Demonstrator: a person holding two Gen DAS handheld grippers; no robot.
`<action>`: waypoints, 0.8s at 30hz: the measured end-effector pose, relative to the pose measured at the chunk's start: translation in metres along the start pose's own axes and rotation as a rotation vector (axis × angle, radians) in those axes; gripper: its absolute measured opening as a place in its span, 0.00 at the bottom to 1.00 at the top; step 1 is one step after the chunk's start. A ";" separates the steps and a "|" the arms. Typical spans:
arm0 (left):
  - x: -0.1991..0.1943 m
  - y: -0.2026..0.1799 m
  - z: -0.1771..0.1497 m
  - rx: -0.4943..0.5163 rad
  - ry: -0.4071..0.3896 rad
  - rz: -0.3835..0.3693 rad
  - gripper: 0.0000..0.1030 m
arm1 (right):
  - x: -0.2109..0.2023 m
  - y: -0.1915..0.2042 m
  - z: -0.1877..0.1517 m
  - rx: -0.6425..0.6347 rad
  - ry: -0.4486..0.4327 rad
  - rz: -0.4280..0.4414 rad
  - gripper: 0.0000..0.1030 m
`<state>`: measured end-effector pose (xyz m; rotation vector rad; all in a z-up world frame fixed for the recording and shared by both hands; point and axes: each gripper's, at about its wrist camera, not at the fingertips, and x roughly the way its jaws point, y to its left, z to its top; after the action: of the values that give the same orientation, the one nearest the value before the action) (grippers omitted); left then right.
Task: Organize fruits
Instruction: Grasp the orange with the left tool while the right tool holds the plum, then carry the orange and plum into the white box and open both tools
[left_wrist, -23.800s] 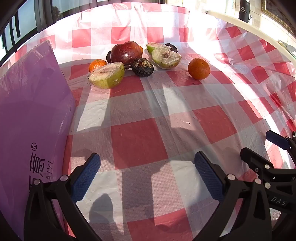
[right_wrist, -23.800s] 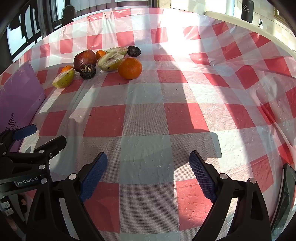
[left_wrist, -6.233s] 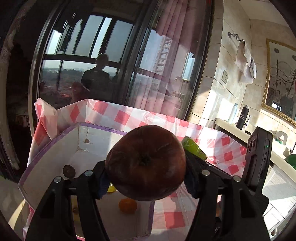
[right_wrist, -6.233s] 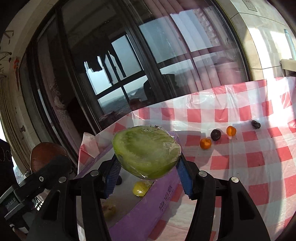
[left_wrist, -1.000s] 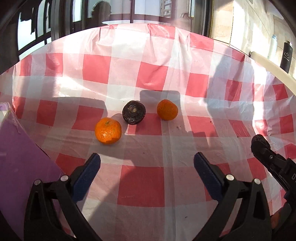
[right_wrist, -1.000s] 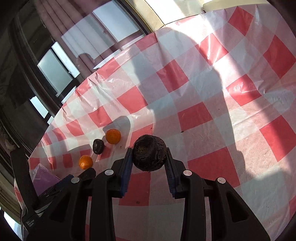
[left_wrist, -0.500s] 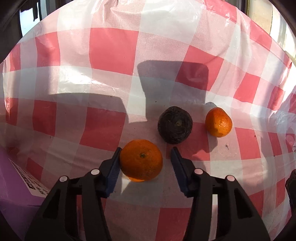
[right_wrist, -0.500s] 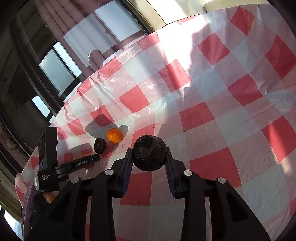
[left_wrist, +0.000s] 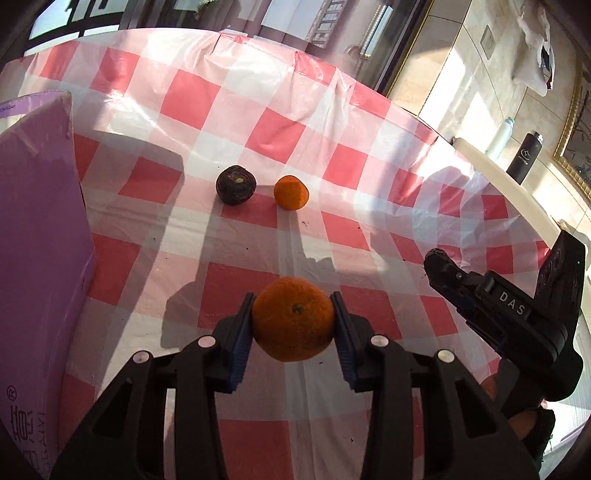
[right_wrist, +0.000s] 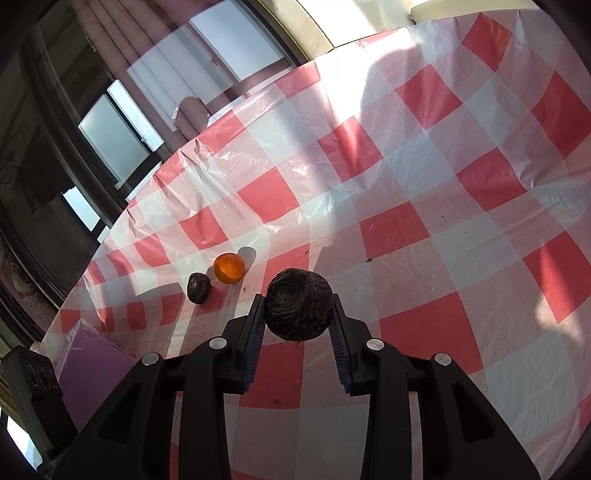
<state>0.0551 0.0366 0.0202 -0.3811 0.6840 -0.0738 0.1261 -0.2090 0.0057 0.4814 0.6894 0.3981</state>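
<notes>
Already loaded on both sides, so everything turns on where the purple box (left_wrist: 37, 258) lies: hard against the left edge of the left wrist view, on the checked desk (left_wrist: 258, 122), standing tall with only its outer wall showing and its opening out of sight from here. Nearest to the left gripper (left_wrist: 293, 325), which is clamped on an orange (left_wrist: 293, 318), stem dimple facing the camera, lifted clear of the cloth to judge by the shadow thrown beyond it. Farther from the right gripper (right_wrist: 297, 314), clamped likewise on a dark wrinkled fruit (right_wrist: 298, 303), with only a purple corner (right_wrist: 88, 363) low at the left of that view. Likely next: swing left and up over the wall, left side first, right side following across. No long axis worth aligning on either fruit, both being near-round, so wrist turn hardly matters. Left on the desk ahead, side by side and just apart: a second dark fruit (left_wrist: 236, 185), its pale stem end turned up, and to its right a smaller orange (left_wrist: 291, 192). Risk, as a guess: knocking the wall on a low pass.
</notes>
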 end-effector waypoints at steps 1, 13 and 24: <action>0.000 0.001 0.000 -0.015 0.000 -0.016 0.39 | 0.000 0.000 0.000 0.000 0.000 0.001 0.33; 0.014 -0.003 0.004 -0.035 -0.007 -0.067 0.39 | 0.002 -0.001 0.003 0.005 -0.010 0.008 0.33; -0.073 -0.025 -0.038 -0.027 -0.186 -0.051 0.39 | -0.041 0.012 -0.025 0.019 -0.060 -0.005 0.33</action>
<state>-0.0242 0.0151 0.0462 -0.4255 0.4920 -0.0766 0.0781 -0.2122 0.0161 0.5076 0.6364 0.3709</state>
